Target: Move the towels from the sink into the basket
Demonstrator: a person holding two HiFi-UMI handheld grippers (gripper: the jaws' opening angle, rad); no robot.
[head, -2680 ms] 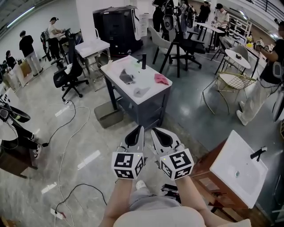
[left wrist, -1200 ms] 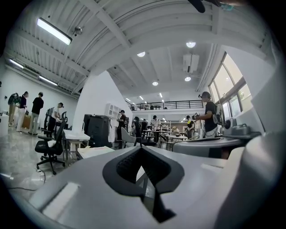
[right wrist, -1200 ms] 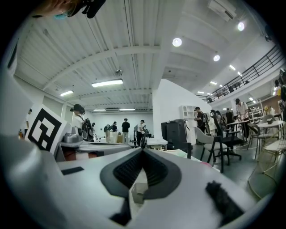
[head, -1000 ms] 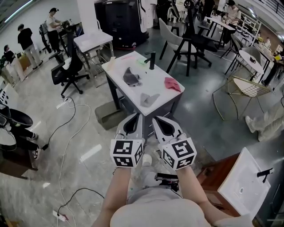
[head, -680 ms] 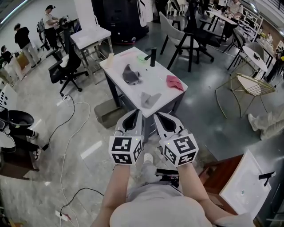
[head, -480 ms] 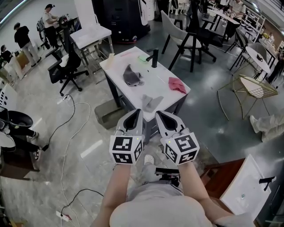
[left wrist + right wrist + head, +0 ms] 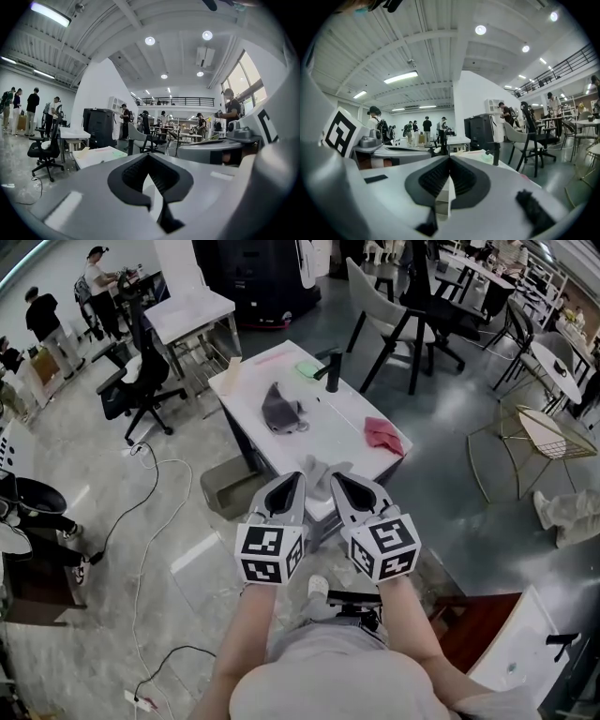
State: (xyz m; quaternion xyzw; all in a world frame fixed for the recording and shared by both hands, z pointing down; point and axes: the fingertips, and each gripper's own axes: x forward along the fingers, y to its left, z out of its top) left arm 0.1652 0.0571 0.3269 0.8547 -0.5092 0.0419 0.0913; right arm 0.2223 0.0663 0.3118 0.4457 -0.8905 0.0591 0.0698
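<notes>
Where faucet (image 7: 332, 371) rises | sink (image 7: 339, 423): grey towel (image 7: 279, 409), pink towel (image 7: 382, 435), likely inside

On the worktop (image 7: 349, 413), the middle towel (image 7: 279, 409) lies toward the left edge, the right towel (image 7: 382, 435) by the right corner and the near towel (image 7: 323, 468) at the near corner. The tap (image 7: 333, 371) stands along the far edge. The left hand-held gripper (image 7: 295, 480) and the right hand-held gripper (image 7: 335, 479) are side by side just before the near corner.
</notes>
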